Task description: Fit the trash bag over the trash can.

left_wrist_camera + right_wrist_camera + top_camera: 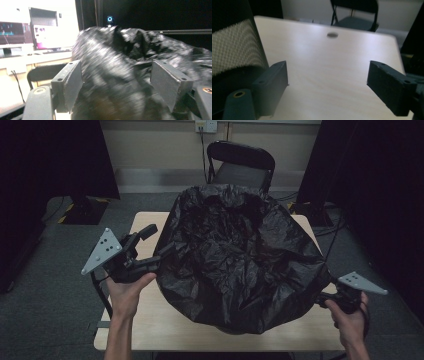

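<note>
Both tongs (150,247) (322,297) gape at the bag's (240,255) opposite edges.

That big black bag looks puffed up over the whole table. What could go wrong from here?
The black bag already bulges past the near edge of the table, so it could slide off. The left gripper has open jaws with plastic between them; closing on thin film might tear or pinch it. The right gripper stands open over bare tabletop, so that side is probably unsupported.
</note>
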